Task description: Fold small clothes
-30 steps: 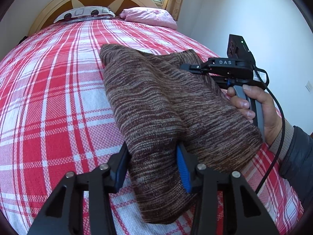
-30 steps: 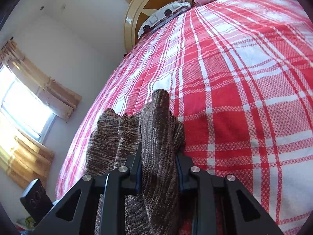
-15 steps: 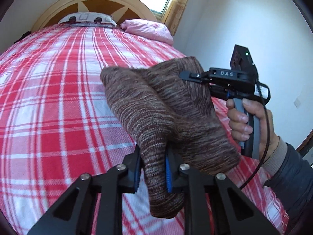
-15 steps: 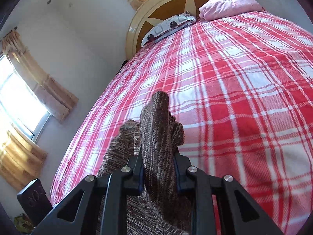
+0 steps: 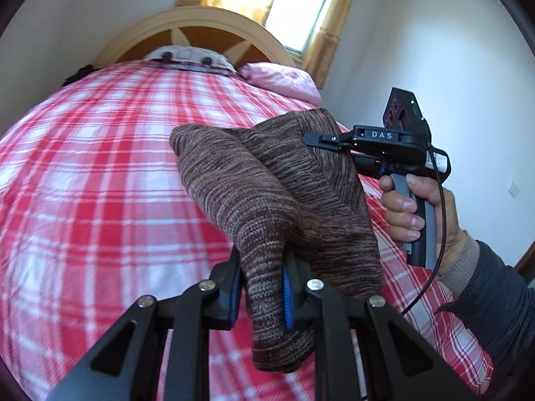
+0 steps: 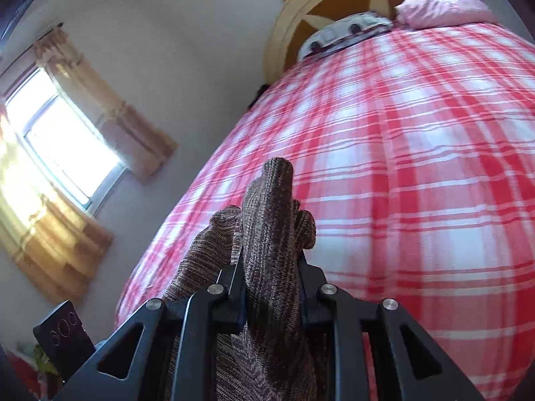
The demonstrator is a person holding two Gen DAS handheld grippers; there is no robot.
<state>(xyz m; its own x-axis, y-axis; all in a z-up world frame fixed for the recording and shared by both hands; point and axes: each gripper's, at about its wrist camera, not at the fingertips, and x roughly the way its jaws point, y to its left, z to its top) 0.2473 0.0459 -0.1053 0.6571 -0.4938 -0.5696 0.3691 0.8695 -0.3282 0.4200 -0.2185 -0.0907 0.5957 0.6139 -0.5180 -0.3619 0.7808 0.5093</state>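
Note:
A brown striped knitted garment (image 5: pixel 267 193) hangs folded in the air above the bed, held at two edges. My left gripper (image 5: pixel 262 287) is shut on its near edge, with a fold hanging below the blue pads. My right gripper (image 6: pixel 269 274) is shut on the other edge; the knit (image 6: pixel 271 220) sticks up between its fingers. In the left wrist view the right gripper (image 5: pixel 314 140) pinches the cloth at the right, held by a hand.
The bed has a red and white plaid cover (image 5: pixel 100 173). A wooden headboard (image 5: pixel 200 33), a patterned pillow (image 5: pixel 187 60) and a pink pillow (image 5: pixel 281 77) are at the far end. A white wall runs on the right, curtained windows (image 6: pixel 67 140) beyond.
Both grippers have lifted the garment off the bed and tilted upward. The left gripper, open around the cloth a second ago, has shut on it.

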